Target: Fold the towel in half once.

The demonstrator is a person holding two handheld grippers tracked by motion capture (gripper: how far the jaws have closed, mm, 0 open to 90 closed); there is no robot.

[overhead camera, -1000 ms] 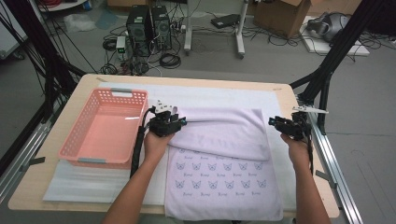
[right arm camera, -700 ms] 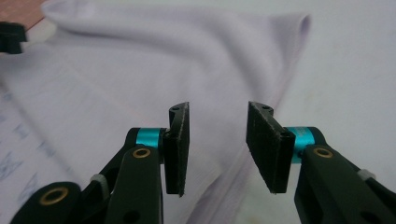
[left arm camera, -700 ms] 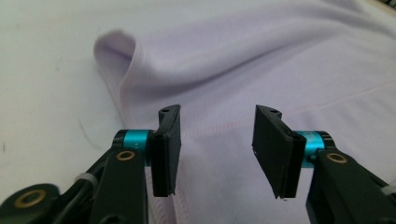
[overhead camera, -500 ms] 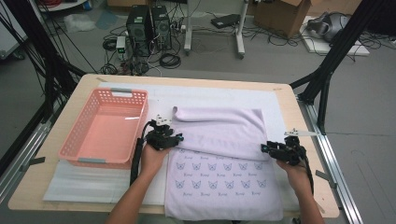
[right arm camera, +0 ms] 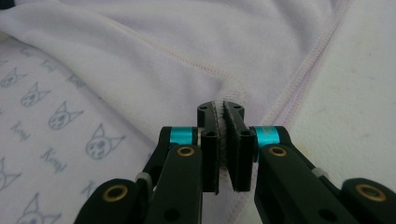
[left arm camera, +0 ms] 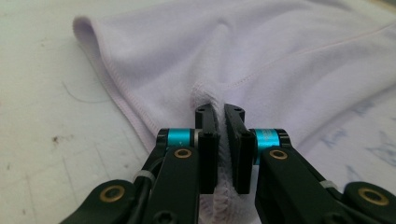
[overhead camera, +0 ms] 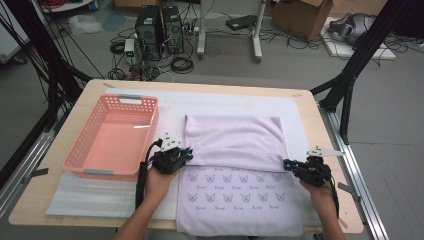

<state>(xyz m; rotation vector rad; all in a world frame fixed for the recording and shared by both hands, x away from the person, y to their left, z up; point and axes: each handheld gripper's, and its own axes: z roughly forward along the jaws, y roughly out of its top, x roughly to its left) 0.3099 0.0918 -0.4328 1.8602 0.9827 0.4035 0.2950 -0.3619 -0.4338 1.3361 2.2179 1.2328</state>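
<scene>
A lilac towel [overhead camera: 235, 140] with small cat prints lies on the white mat, its plain far half folded toward me over the printed half. My left gripper [overhead camera: 187, 155] is at the left end of the folded-over edge. Its jaws have just been closing and are shut on the towel's hem [left arm camera: 220, 112]. My right gripper [overhead camera: 287, 164] is at the right end of that edge. Its jaws have also just been closing and pinch the stitched hem [right arm camera: 220, 108]. Cat prints [right arm camera: 60, 116] show to the left of the right gripper's jaws.
An empty pink basket [overhead camera: 85, 155] stands left of the towel, close to my left hand. The white mat [overhead camera: 220, 102] covers most of the wooden table [overhead camera: 310, 107]. Black frame posts, computers and cables stand on the floor beyond the table.
Both hands have come toward me with the towel's far edge, laying the plain half over the printed half. The grippers now sit lower, at the fold's front edge.
</scene>
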